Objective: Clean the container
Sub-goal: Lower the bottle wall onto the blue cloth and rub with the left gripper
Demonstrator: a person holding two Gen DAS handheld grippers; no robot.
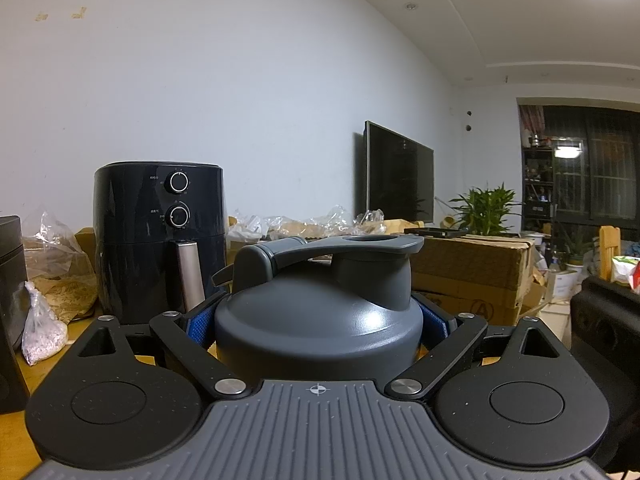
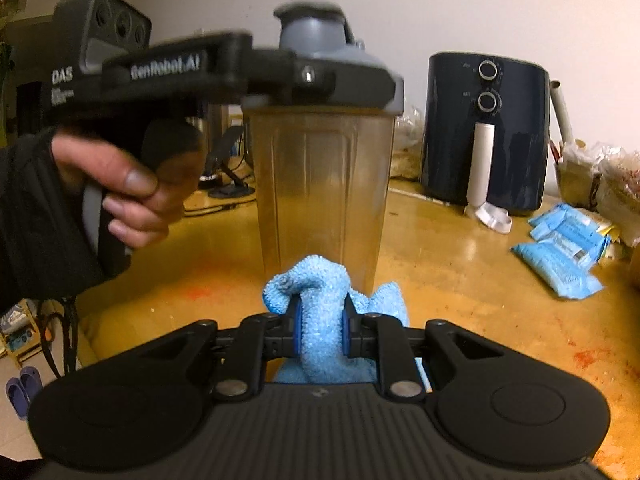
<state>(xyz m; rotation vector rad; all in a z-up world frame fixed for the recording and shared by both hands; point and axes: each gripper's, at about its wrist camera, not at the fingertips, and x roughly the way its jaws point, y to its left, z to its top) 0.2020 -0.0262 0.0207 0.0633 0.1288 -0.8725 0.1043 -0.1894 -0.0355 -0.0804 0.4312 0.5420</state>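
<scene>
On the yellow bench (image 2: 460,264) the shaker bottle (image 2: 320,184) stood upright, left tongs (image 1: 318,320) clenched on its grey lid (image 1: 316,316), right tongs (image 2: 320,320) clenched on a blue cloth (image 2: 322,308) dead ahead of the bottle's base.

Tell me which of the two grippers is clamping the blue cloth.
The right gripper: its jaws pinch the blue cloth low against the shaker bottle. The left gripper instead clamps the bottle's grey lid.
</scene>
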